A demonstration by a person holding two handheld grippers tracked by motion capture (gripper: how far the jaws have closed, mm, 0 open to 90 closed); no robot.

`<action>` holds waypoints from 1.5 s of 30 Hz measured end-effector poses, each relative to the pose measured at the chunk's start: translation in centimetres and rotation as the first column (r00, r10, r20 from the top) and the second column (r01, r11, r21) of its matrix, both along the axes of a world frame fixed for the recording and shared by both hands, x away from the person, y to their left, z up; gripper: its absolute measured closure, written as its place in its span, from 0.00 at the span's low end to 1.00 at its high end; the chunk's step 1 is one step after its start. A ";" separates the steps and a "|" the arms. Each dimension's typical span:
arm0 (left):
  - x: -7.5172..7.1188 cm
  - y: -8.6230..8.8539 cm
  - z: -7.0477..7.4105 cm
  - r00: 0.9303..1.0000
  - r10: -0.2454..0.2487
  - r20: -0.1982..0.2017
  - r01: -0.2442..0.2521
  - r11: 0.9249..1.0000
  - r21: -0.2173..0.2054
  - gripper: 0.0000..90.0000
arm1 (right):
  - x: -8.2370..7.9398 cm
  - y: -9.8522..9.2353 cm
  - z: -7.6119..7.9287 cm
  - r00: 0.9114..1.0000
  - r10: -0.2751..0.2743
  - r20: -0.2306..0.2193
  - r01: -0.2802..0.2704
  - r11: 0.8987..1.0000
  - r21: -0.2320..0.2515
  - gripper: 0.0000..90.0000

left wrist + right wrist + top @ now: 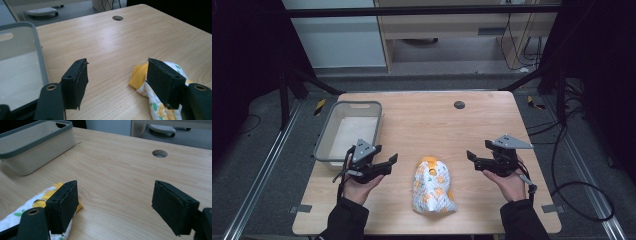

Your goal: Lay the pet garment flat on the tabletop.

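Overhead and gripper views of a two-handed cloth task at its approach stage. A small patterned garment [433, 186], white with yellow and green print and a yellow cuff, lies crumpled on the wooden table [437, 120] near the person's edge, between the two hands and apart from both. The left gripper [388, 162] is held just left of the garment with its jaws parted and nothing between them; in the left gripper view the cloth [160, 100] lies behind and below the right-hand jaw, not pinched. The right gripper [474, 159] is held to the garment's right, jaws likewise spread and empty; in the right gripper view the cloth [40, 205] lies beyond one jaw. A grey-rimmed basket [326, 131] stands at the table's left side, just beyond the left gripper, and appears empty. Judged from this layout, no grasp has yet been made. The next move probably calls for each gripper to descend onto an edge of the garment and close, whether to lift it toward the basket or to spread it cannot be told
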State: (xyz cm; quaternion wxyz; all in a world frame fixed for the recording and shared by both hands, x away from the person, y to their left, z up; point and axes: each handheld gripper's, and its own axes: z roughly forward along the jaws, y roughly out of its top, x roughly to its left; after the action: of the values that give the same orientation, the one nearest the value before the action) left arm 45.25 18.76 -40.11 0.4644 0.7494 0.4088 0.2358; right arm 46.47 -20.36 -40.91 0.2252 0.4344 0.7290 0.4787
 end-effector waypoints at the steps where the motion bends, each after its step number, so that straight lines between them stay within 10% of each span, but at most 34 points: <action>1: 0.0 -0.3 -0.2 1.000 -0.007 -0.004 0.007 1.000 0.005 0.36 | 0.0 0.0 0.0 1.000 0.000 0.000 0.000 1.000 0.000 0.24; 25: 0.8 -3.7 -4.7 0.985 -0.097 -0.144 0.110 0.990 0.092 0.38 | 0.5 4.4 -3.6 0.986 0.128 -0.107 -0.131 0.991 -0.027 0.34; 45: 1.0 -5.8 -7.7 0.962 -0.155 -0.226 0.186 0.975 0.123 0.41 | 1.0 7.4 -6.2 0.956 0.215 -0.198 -0.229 0.972 -0.050 0.45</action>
State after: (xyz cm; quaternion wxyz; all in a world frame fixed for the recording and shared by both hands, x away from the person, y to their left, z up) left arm 46.27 12.92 -47.82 0.3810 0.8343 0.3725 0.1414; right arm 47.46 -12.97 -47.15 0.1145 0.3851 0.8083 0.4305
